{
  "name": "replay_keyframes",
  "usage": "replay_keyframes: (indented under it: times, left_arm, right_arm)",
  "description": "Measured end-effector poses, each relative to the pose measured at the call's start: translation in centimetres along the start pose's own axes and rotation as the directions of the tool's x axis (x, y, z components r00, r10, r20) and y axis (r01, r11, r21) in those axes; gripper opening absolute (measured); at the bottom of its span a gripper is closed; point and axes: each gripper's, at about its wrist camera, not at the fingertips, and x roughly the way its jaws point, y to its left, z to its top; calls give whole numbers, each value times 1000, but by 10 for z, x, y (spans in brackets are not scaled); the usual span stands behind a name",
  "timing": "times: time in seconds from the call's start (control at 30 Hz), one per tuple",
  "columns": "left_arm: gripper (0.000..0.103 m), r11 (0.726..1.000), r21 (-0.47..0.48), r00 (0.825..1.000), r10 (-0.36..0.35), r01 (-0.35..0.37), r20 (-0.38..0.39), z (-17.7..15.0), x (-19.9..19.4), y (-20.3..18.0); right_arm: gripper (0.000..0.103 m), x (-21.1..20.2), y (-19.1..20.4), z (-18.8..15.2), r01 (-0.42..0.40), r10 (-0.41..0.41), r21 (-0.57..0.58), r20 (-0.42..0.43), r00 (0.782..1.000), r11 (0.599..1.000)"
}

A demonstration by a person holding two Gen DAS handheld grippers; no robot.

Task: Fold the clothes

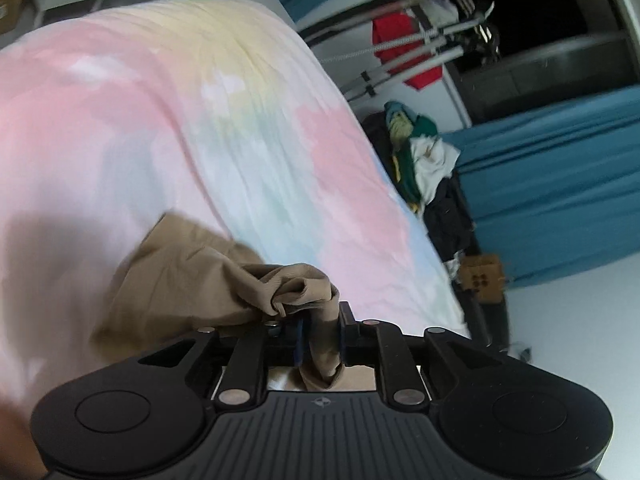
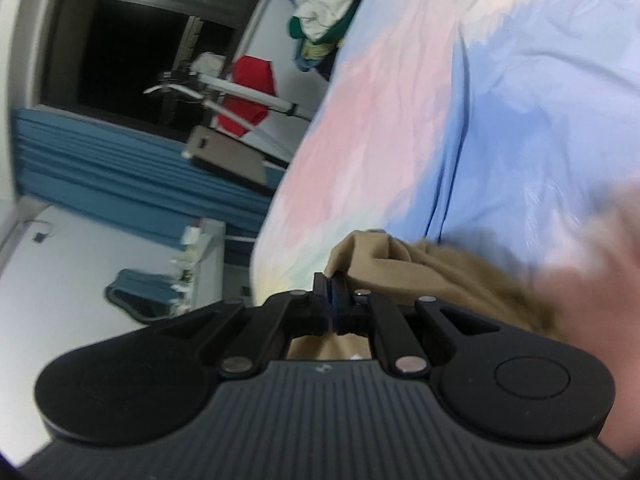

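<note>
- Left gripper (image 1: 320,330) is clenched on a bunched edge of the tan garment (image 1: 180,276), which trails away to its left over the bed (image 1: 240,120).
- Right gripper (image 2: 334,292) pinches another edge; the cloth (image 2: 440,276) runs to its right.
- The garment likely spans between the two, equally near both.

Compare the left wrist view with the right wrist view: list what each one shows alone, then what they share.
Left wrist only: a cardboard box on the floor, and the left gripper shut on tan fabric.

Right wrist only: a white cabinet, a blue bag on the floor, and the right gripper shut on tan fabric.

Both: the tan garment on the pastel bedsheet, the pile of clothes, the red garment on the drying rack, and blue curtains.
</note>
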Motion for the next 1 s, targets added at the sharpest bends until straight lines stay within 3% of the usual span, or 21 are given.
replay_keyframes:
  times: [0.2, 0.37, 0.43, 0.5, 0.53, 0.57, 0.6, 0.63, 0.67, 0.73, 0.8, 0.87, 0.97, 1.0]
  left_arm:
    - [19, 998, 17, 996, 65, -64, -68, 33, 82, 34]
    - [20, 998, 23, 994, 53, -51, -95, 38, 100, 48]
    - [25, 998, 56, 996, 37, -33, -79, 37, 95, 47]
    - [42, 993, 121, 999, 11, -4, -50, 32, 86, 42]
    - [48, 985, 175, 1000, 2, 3, -29, 27, 80, 37]
    - [57, 973, 232, 1000, -6, 7, -6, 22, 73, 32]
    - [63, 952, 305, 1000, -7, -1, 25, 16, 66, 26]
    - [65, 928, 373, 998, -9, -13, 56, 9, 59, 19]
    - [70, 903, 428, 997, -14, -22, 81, 3, 53, 13]
    - [74, 844, 535, 991, -36, -40, 131, -12, 42, 3]
    - [75, 782, 621, 984, -63, -57, 168, -27, 37, -5]
    - [75, 764, 640, 984, -48, -76, 174, -33, 46, -10]
    - [73, 752, 650, 986, -2, -109, 168, -36, 68, -11]
    - [71, 745, 653, 985, 24, -133, 172, -35, 75, -7]
  right_arm:
    - [5, 71, -26, 13, 78, -79, -29, -21, 997, 996]
    - [6, 86, -28, 16, 98, -102, -100, -38, 994, 990]
    - [8, 85, -24, 15, 77, -87, -156, -53, 995, 985]
    - [13, 78, -18, 14, 47, -61, -211, -60, 996, 976]
    - [24, 73, -14, 13, 28, -44, -246, -61, 997, 969]
    - [43, 68, -10, 11, -5, -11, -273, -57, 998, 962]
    - [54, 62, -7, 9, -45, 31, -295, -52, 998, 954]
    - [71, 57, -4, 7, -85, 73, -318, -48, 996, 944]
    - [77, 51, 0, 5, -124, 116, -340, -45, 992, 932]
    - [77, 43, 6, 3, -161, 166, -389, -20, 986, 907]
    - [74, 45, 15, 0, -124, 135, -471, -12, 991, 873]
    - [62, 53, 24, -6, -54, 55, -584, -16, 998, 810]
    - [35, 71, 29, -21, 61, -72, -712, 14, 997, 699]
    - [33, 77, 28, -24, 88, -106, -728, 21, 994, 680]
